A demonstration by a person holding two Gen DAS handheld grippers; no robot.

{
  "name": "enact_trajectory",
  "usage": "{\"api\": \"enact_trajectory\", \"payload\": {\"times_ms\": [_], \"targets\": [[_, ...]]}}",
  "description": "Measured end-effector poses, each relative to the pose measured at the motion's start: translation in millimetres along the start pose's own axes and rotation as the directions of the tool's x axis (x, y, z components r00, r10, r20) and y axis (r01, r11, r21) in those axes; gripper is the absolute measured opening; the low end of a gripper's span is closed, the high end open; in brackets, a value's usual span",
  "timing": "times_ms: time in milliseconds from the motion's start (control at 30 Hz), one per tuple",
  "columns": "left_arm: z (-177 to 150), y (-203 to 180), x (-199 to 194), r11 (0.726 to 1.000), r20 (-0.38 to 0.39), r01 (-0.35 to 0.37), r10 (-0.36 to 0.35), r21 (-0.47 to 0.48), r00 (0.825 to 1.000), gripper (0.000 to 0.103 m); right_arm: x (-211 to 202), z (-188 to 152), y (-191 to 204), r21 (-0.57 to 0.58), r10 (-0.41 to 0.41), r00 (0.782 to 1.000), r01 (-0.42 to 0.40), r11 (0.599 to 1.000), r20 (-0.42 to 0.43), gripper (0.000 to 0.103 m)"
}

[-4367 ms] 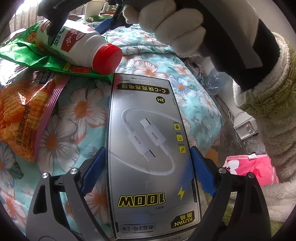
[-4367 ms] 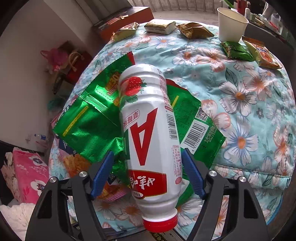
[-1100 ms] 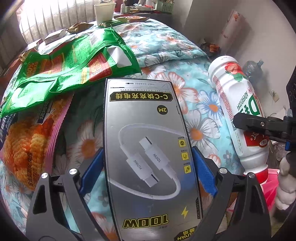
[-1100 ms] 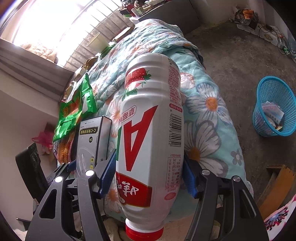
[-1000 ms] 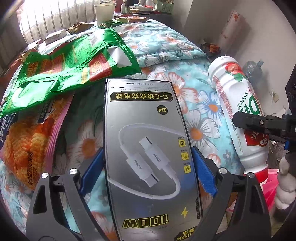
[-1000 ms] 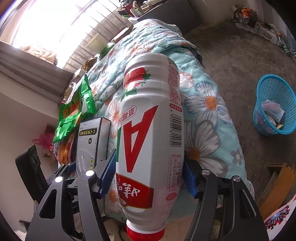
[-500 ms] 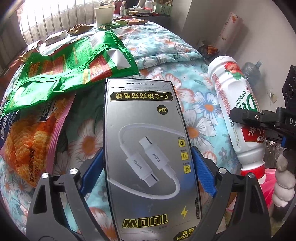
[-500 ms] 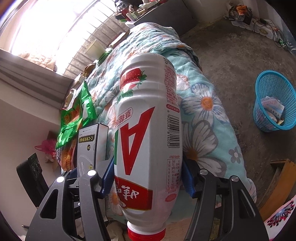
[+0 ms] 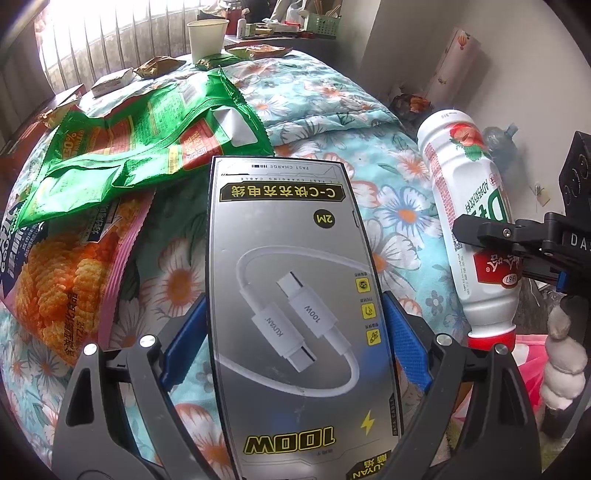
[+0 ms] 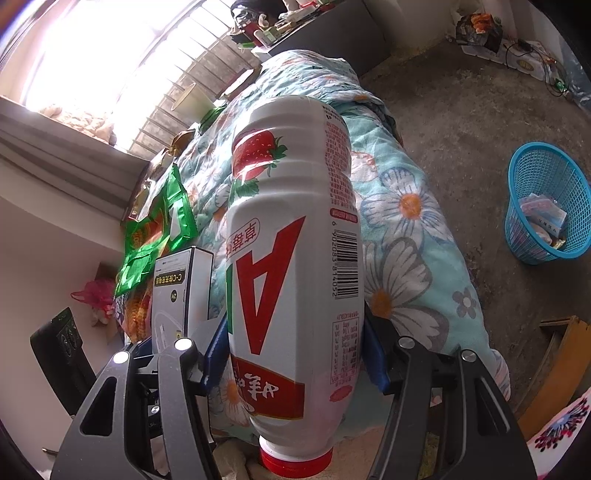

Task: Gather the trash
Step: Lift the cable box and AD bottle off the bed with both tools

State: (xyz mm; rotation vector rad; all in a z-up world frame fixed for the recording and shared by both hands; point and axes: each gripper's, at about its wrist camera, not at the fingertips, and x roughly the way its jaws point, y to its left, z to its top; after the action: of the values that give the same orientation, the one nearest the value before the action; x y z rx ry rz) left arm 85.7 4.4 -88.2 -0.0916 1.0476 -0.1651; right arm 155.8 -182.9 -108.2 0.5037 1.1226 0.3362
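Clamping a grey cable box (image 9: 295, 302) between its two blue finger pads (image 9: 184, 343), the left gripper (image 9: 295, 354) is holding the box lengthwise along its fingers, with the printed face turned toward the camera and the far end of the box hanging over the floral quilt (image 9: 399, 206). The right gripper (image 10: 295, 358) is pinching a white strawberry-drink bottle (image 10: 295, 258) near its neck, jaws closed against both sides of the body, with the red cap (image 10: 295, 461) pointing back toward the camera and the base pointing away. In the left wrist view this bottle (image 9: 469, 221) is showing to the right of the box, apart from it, with the right gripper's black finger crossing its lower label. A green snack bag (image 9: 147, 136) is lying on the quilt just beyond the box, partly overlapping an orange-and-pink snack bag (image 9: 66, 266) to the left. Smaller wrappers (image 9: 159, 66) and a paper cup (image 9: 207, 35) are sitting at the far end of the quilt. In the right wrist view a blue mesh basket (image 10: 517, 206) is standing on the concrete floor (image 10: 461, 110), well apart from the bed, and is holding some discarded packaging.
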Motion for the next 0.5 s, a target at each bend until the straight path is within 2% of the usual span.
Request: {"api": "enact_trajectory", "payload": {"times_ms": [500], "targets": [[-2, -9, -14, 1.0, 0.033, -0.005, 0.004, 0.024, 0.999, 0.085, -12, -2, -4, 0.003, 0.033, 0.999, -0.033, 0.999, 0.027, 0.059]]}}
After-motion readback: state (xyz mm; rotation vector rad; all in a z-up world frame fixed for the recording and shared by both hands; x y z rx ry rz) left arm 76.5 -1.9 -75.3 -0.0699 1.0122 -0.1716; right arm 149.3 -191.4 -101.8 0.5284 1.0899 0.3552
